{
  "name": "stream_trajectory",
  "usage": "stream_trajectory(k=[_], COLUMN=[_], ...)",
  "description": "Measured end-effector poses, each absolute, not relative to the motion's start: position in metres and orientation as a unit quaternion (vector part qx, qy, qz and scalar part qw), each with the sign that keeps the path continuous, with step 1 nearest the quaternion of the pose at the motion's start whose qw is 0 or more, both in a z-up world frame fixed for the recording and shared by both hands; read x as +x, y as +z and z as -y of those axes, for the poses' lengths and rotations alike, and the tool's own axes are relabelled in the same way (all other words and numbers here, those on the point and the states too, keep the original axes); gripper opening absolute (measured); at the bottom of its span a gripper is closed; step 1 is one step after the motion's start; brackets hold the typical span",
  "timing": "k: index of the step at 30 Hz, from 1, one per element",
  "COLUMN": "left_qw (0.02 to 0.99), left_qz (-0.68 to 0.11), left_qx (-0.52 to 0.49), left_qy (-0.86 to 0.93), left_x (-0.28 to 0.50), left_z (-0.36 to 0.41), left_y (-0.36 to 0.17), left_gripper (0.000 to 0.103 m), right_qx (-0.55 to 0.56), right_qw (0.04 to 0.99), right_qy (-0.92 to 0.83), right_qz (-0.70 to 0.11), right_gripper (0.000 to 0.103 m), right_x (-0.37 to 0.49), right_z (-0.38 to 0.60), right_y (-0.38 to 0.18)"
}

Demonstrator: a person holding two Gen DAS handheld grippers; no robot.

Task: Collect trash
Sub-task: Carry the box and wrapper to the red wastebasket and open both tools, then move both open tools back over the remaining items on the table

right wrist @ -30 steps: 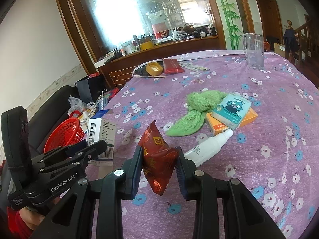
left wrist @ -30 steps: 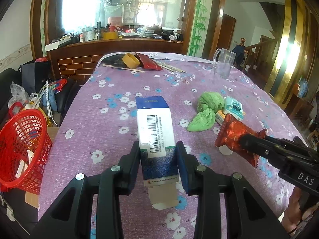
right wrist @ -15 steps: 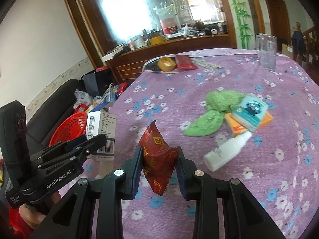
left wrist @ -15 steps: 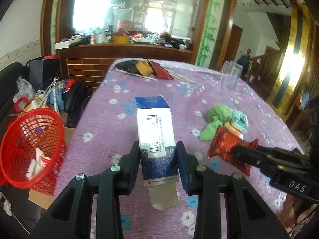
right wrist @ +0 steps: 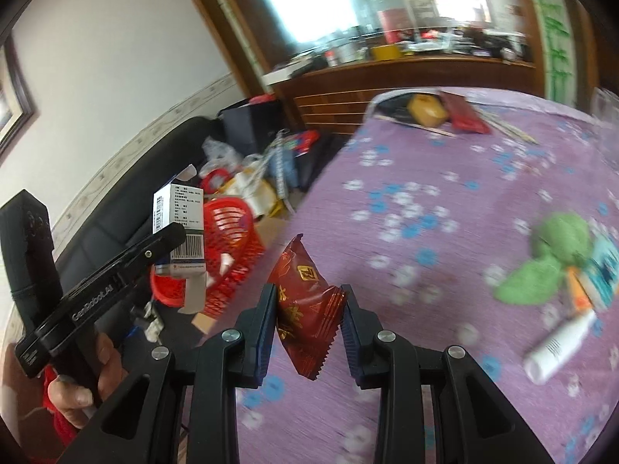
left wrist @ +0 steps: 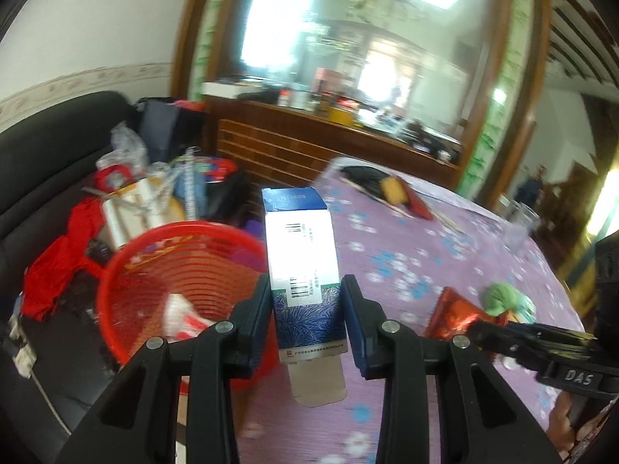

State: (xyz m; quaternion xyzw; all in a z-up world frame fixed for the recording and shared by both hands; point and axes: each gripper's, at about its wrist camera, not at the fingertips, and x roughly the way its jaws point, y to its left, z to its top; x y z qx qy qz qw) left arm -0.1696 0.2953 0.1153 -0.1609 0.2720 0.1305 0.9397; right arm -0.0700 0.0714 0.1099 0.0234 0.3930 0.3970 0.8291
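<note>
My left gripper (left wrist: 305,301) is shut on a blue and white carton (left wrist: 301,263) and holds it in the air at the table's left edge, right beside a red mesh basket (left wrist: 154,266) that holds some scraps. The carton also shows in the right wrist view (right wrist: 180,228), next to the basket (right wrist: 232,247). My right gripper (right wrist: 309,309) is shut on a dark red snack wrapper (right wrist: 305,301), held above the purple flowered tablecloth (right wrist: 445,201). The wrapper also shows in the left wrist view (left wrist: 452,313).
On the table lie a green cloth (right wrist: 553,247), a teal packet (right wrist: 603,266), an orange box, a white bottle (right wrist: 557,344), a tape roll (right wrist: 425,110) and a red pouch (right wrist: 464,116). A black sofa (left wrist: 46,154) with clutter stands left of the basket.
Both grippers have swung left with their loads. The carton is now beside the red basket, which looms larger. The wrapper has moved toward the table's left edge.
</note>
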Motion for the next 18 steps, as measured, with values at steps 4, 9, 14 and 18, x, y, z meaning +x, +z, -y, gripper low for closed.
stream_trajectory(k=[4,9,14,18], left_qw=[0.931,0.919,0.914,0.912], left_qz=[-0.278,-0.288,-0.289,-0.288], left_qx=[-0.175,-0.196,-0.207,-0.208], left_qy=[0.161,0.185,0.195,0.205], left_x=[-0.177,-0.182,-0.183,-0.183], left_z=[-0.330,-0.360,-0.378,-0.385], left_y=[0.106,0.093,0.088,0.087], left_gripper=[0.035,0.035,0.035,0.043], right_qx=[0.010,0.001,0.003,0.009], right_qw=[0.822,0.805,0.797,0.797], right_qy=[0.414,0.440,0.450,0.446], right_qz=[-0.391,-0.398,-0.402,-0.406], right_gripper=[0.035,0.035,0.035,0.037], right_x=[-0.071,-0.067,-0.060,-0.047], right_z=[-0.112,-0.165,-0.206,-0.237], right_y=[0.114,0.113,0.113,0.108])
